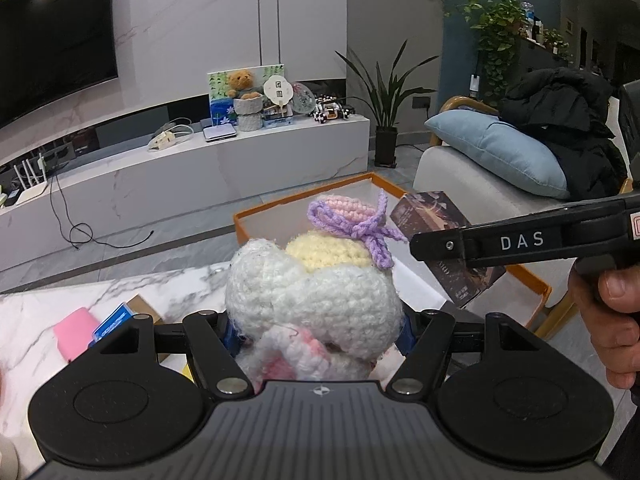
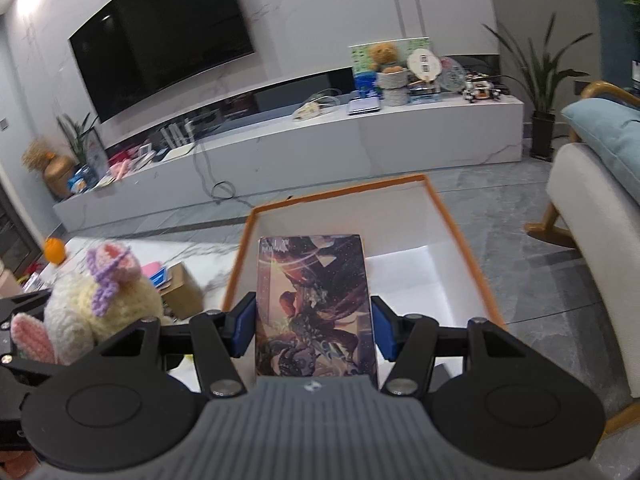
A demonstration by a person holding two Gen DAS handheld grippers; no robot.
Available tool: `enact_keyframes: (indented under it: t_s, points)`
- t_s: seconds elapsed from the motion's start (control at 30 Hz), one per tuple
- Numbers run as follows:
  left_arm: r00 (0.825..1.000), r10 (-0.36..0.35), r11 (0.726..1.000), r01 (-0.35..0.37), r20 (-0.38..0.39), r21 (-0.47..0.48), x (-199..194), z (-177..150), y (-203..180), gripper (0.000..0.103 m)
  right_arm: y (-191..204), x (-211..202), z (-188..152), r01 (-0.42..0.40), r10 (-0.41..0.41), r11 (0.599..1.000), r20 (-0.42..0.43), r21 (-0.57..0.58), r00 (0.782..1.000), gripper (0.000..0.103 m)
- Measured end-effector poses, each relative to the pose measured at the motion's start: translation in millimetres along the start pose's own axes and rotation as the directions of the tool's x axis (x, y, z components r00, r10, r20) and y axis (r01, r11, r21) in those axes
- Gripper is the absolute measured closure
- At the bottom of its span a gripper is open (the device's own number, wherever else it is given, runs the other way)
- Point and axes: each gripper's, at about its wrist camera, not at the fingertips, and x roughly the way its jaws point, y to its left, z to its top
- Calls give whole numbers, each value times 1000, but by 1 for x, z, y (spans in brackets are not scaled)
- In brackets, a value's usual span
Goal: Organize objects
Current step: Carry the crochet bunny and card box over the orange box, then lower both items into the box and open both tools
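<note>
My left gripper (image 1: 316, 330) is shut on a white and cream crocheted bunny toy (image 1: 316, 292) with a purple bow, which fills the space between its blue pads. The same toy (image 2: 102, 308) shows at the left of the right wrist view. My right gripper (image 2: 314, 330) is shut on a dark printed card box (image 2: 316, 304), held lengthwise over the near end of an orange-rimmed white box (image 2: 456, 236). From the left wrist view the card box (image 1: 436, 216) and the right gripper's arm hang over that orange-rimmed box (image 1: 256, 216), just right of the toy.
A marble table (image 1: 80, 300) carries a pink item (image 1: 76, 334), a blue packet (image 1: 114, 318) and a brown carton (image 2: 182, 288); an orange fruit (image 2: 54, 250) sits at its far end. A pale armchair (image 2: 592, 216) with a blue cushion stands right. A TV bench runs along the back wall.
</note>
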Motion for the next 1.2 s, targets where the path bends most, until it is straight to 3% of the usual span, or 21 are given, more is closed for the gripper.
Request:
enact_keyframes:
  t_s: [0.33,0.8,1.0,1.13,1.2]
  points:
    - [1000,13,1000,-14,-18,-6,31,17,-8,24,-18,21,8,105,-105,994,-18,-23,994,43]
    - [992,65,994,-54,-104,99,79,17,-34,24,-19,63,8,122,-127,991,-88,-55,988,43]
    - [986,124,975,-101,-111,196,91,18,-52,24,-30,77,11,142,-145,989,-121,-37,982,43]
    - [978,179,936,-134,-111,326,99,12,-74,24,-35,85,8,150,-151,988,-150,-23,977,43]
    - [976,181,931,-130,-120,342,104,11,-78,23,-33,87,7,174,-178,984,-156,-39,972,43]
